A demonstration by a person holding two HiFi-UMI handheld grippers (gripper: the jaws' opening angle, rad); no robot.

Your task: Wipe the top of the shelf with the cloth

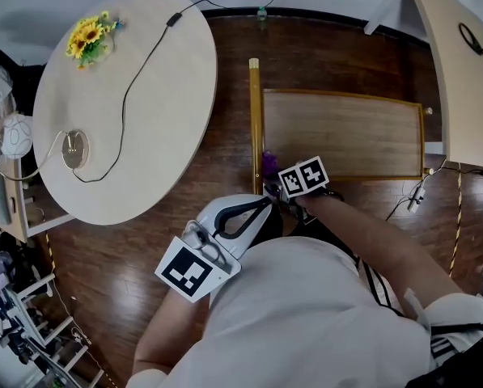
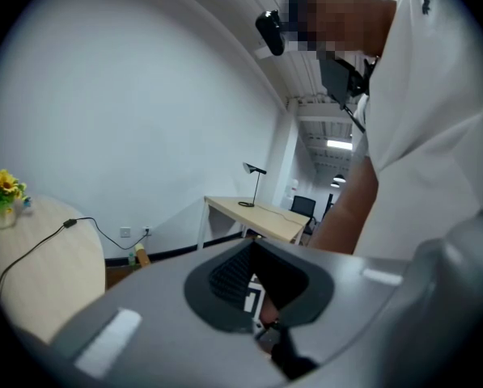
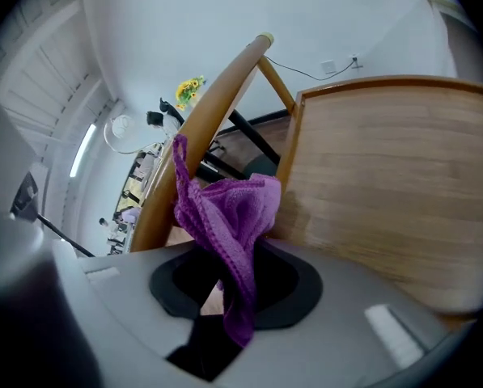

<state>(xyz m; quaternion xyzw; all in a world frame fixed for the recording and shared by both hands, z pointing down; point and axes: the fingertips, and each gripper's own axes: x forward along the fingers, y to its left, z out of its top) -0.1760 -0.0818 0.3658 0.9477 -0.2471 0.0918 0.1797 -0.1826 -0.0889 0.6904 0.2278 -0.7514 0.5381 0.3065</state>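
The shelf top (image 1: 342,136), a bare wooden panel with a raised rim, stands on dark wood floor (image 1: 322,55) with open room along its far and near edges. A round table (image 1: 160,111) carrying sunflowers (image 1: 87,39) and a cable (image 1: 136,79) crowds its left side. The right gripper (image 1: 275,186) clamps the purple cloth (image 1: 269,165) at the panel's near-left corner, while the left gripper (image 1: 261,207), jaws together and empty, hangs beside the person's body.

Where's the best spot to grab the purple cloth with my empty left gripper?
Probably the bunched fold of the purple cloth that stands free beyond the jaws, coming from above; the right gripper pinches its lower tail.
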